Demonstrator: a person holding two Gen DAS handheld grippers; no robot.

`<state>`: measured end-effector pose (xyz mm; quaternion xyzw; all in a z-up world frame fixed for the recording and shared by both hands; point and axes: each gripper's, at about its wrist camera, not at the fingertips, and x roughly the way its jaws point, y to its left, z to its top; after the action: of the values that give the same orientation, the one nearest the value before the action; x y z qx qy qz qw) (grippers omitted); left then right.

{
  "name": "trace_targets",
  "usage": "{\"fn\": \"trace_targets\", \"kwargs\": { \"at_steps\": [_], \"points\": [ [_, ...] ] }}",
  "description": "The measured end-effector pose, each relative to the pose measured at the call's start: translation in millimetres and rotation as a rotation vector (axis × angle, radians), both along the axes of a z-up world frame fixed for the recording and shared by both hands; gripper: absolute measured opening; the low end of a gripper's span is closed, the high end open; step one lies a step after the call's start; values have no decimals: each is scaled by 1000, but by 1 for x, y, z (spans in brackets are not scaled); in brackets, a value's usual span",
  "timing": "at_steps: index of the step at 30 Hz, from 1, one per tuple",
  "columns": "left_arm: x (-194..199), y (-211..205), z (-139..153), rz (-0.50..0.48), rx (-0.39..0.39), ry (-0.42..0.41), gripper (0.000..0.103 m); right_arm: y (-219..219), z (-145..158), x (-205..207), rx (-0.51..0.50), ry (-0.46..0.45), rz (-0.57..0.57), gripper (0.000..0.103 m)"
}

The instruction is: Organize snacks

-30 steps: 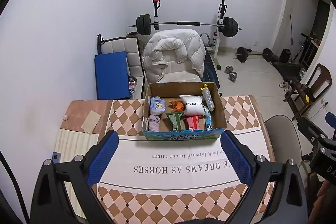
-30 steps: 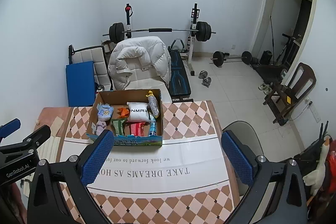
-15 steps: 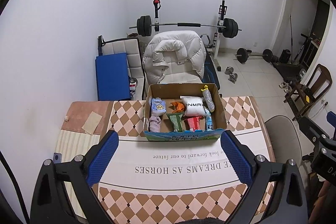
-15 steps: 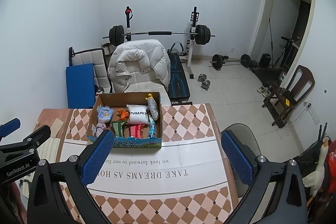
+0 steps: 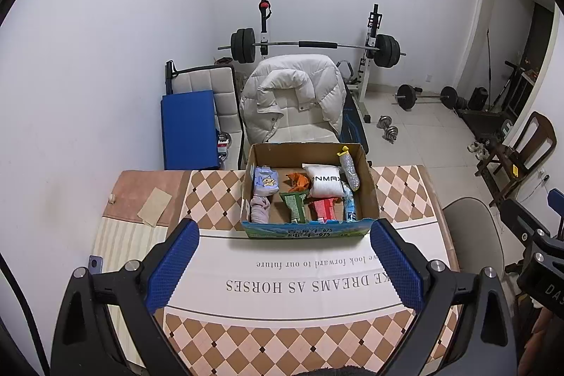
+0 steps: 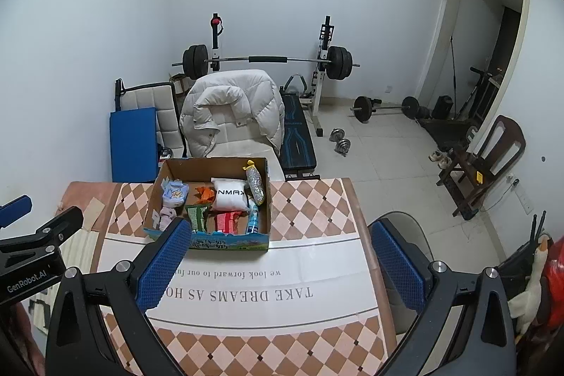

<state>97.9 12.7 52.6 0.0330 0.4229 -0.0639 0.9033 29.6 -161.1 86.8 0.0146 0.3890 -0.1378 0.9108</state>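
An open cardboard box (image 5: 368, 180) (image 6: 155, 196) stands at the far side of the table. In it lie several snacks: a white pouch (image 5: 326, 184) (image 6: 230, 198), a green pack (image 5: 294, 205), a red pack (image 5: 324, 208) (image 6: 225, 221), a light-blue bag (image 5: 266, 180) (image 6: 174, 192) and a silver stick pack (image 5: 349, 164) (image 6: 255, 182). My left gripper (image 5: 283, 266) is open, held above the near table, short of the box. My right gripper (image 6: 278, 268) is open too, to the right of the box. Neither holds anything.
The table (image 5: 218, 196) wears a checked cloth with a white printed band (image 5: 299, 284). Behind it stand a chair draped with a white jacket (image 5: 292, 97), a blue pad (image 5: 188, 129) and a barbell rack (image 5: 310, 44). A grey chair (image 5: 472, 235) sits at the table's right edge.
Both grippers have drawn back and up slightly, so the box sits a little further off in both views. Nothing was taken or released.
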Motion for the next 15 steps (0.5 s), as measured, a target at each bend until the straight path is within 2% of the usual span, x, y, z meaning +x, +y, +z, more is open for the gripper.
{"fn": "trace_targets", "kwargs": {
  "at_steps": [15],
  "points": [
    [-2,0,6,17,2,-3,100,2,2,-2,-4,-7,-3,103]
  ]
}}
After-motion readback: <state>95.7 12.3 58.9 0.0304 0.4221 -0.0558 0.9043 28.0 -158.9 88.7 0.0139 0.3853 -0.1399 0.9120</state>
